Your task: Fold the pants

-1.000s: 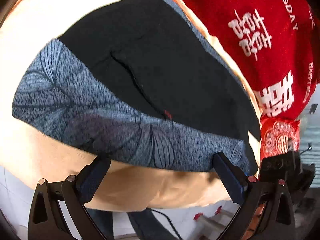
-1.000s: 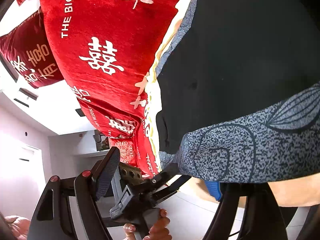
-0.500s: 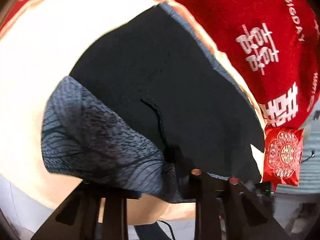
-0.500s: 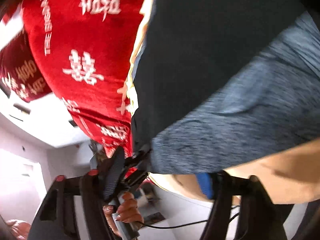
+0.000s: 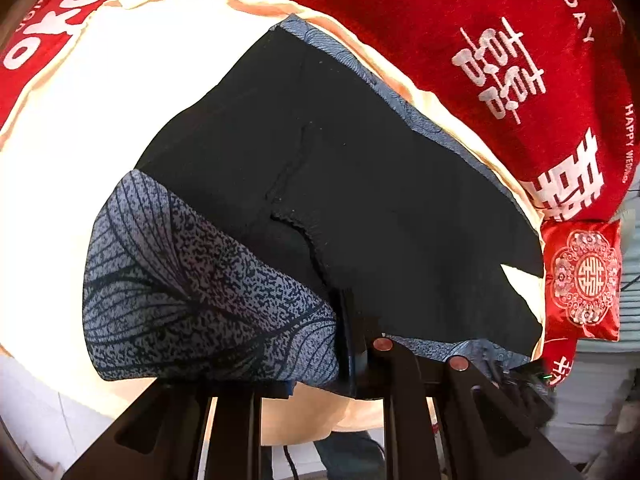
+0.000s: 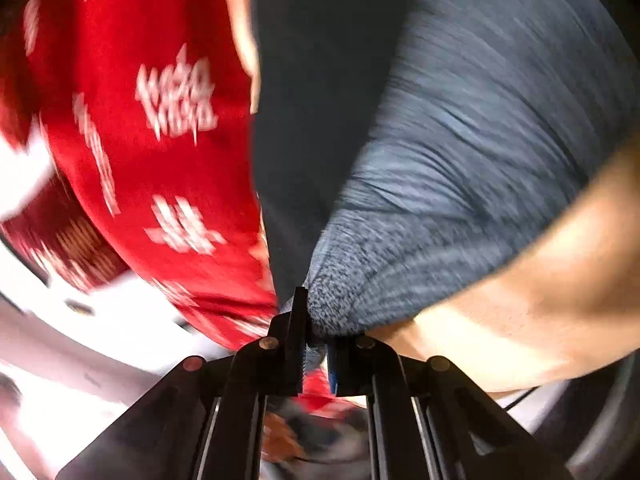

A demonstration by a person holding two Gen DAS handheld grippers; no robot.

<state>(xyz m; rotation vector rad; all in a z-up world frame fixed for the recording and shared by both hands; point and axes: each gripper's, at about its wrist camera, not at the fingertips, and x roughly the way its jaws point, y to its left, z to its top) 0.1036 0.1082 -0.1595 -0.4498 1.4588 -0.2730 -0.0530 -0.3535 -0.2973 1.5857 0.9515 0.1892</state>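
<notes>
both hand-held grippers, left [image 5: 352,344] and right [image 6: 316,332], pinch the pants [image 5: 340,184] hem.

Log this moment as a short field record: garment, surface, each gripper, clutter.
garment: pants, black with a grey-blue patterned band, lying flat
surface: cream sheet
left gripper: shut on the band's edge
right gripper: shut on a band corner; view blurred
clutter: red blanket and small red pillow beside the pants
</notes>
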